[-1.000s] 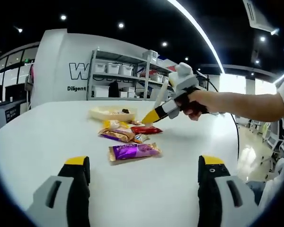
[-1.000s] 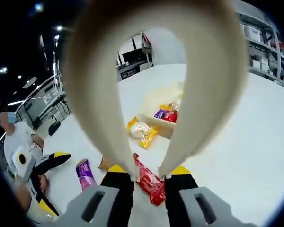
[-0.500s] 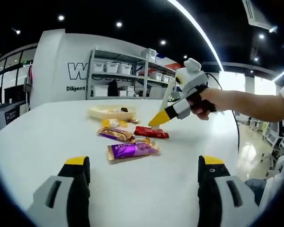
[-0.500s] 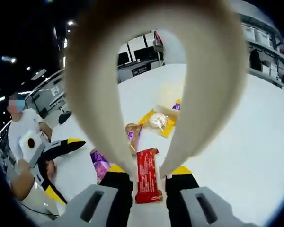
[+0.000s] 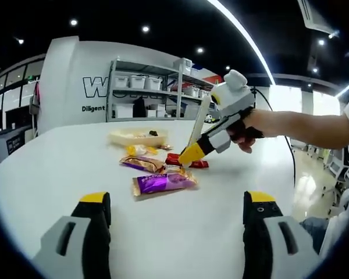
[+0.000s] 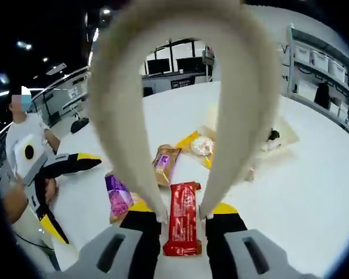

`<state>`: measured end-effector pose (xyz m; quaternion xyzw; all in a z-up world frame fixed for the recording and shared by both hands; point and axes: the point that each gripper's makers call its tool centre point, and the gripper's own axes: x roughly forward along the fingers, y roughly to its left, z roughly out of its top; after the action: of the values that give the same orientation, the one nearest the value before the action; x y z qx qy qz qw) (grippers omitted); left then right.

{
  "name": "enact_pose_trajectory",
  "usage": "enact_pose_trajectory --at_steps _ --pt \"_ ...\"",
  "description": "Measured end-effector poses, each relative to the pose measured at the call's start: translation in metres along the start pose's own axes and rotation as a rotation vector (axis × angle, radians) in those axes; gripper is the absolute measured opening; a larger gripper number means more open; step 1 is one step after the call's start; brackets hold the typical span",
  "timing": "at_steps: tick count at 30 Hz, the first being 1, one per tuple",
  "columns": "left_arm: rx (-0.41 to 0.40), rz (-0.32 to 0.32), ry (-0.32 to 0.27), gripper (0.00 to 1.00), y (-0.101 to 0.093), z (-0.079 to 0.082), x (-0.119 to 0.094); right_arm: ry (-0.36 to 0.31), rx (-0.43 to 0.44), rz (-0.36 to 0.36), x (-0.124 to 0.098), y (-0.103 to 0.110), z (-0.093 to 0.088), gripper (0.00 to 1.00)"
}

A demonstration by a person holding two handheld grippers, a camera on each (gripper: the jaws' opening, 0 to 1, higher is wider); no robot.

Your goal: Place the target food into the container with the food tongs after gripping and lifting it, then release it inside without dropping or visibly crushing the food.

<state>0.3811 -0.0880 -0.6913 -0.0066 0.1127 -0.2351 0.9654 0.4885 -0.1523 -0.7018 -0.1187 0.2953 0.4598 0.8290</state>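
Observation:
A red snack packet point(image 6: 183, 224) lies flat on the white table point(image 6: 291, 192), partly hidden behind my right gripper in the left gripper view point(image 5: 199, 164). My right gripper point(image 6: 183, 210) is shut on cream food tongs point(image 6: 244, 110), whose two tips stand on either side of the packet, close to its long edges. Whether they press it I cannot tell. In the left gripper view the right gripper point(image 5: 192, 154) points down at the table, with the tongs point(image 5: 198, 119) rising from it. The container, a shallow beige tray point(image 5: 123, 138) point(image 6: 288, 131), sits beyond. My left gripper point(image 5: 177, 199) hangs open over bare table.
Around the red one lie a purple packet point(image 5: 163, 183) point(image 6: 117, 195), a brown packet point(image 5: 141, 164) point(image 6: 166, 163) and a yellow bun packet point(image 5: 138, 151) point(image 6: 200, 145). A person's forearm point(image 5: 302, 125) reaches in from the right. Metal shelving point(image 5: 151, 93) stands behind the table.
My right gripper has swung round and come down, so the tong tips now straddle the red packet near the table. My left gripper has stayed open and still.

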Motion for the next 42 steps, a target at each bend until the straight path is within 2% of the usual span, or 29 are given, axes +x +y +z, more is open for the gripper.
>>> enact_pose_trajectory --at_steps 8,10,12,19,20,21,24,32,36,42 --pt "0.011 -0.005 0.012 0.93 -0.001 -0.002 0.002 -0.036 -0.069 -0.03 0.005 -0.006 0.002 0.17" --pt "0.011 -0.004 0.014 0.93 -0.001 -0.002 0.002 -0.033 -0.028 -0.035 0.004 -0.006 0.002 0.17" --pt "0.011 -0.004 0.017 0.93 -0.001 -0.003 0.002 -0.032 -0.03 -0.033 0.002 -0.004 0.001 0.17" --pt "0.014 -0.003 0.022 0.93 -0.001 -0.003 0.003 0.028 -0.002 -0.092 -0.01 -0.008 -0.01 0.17" --pt "0.019 -0.008 0.027 0.93 -0.002 -0.004 0.003 0.054 -0.004 -0.102 -0.013 -0.008 -0.013 0.17" --pt "0.023 -0.012 0.032 0.93 -0.003 -0.005 0.004 0.132 -0.012 -0.116 -0.019 -0.008 -0.019 0.17" --pt "0.022 -0.024 0.028 0.93 -0.005 -0.005 0.003 0.168 0.002 -0.12 -0.021 -0.006 -0.022 0.17" --pt "0.01 -0.016 0.028 0.93 -0.003 -0.005 0.002 0.146 0.025 -0.124 -0.023 -0.003 -0.024 0.17" --pt "0.022 -0.026 0.037 0.93 -0.005 -0.006 0.002 0.17 0.035 -0.141 -0.02 -0.005 -0.022 0.17" --pt "0.018 -0.037 0.048 0.93 -0.007 -0.008 0.002 0.171 0.05 -0.14 -0.02 -0.006 -0.024 0.17"
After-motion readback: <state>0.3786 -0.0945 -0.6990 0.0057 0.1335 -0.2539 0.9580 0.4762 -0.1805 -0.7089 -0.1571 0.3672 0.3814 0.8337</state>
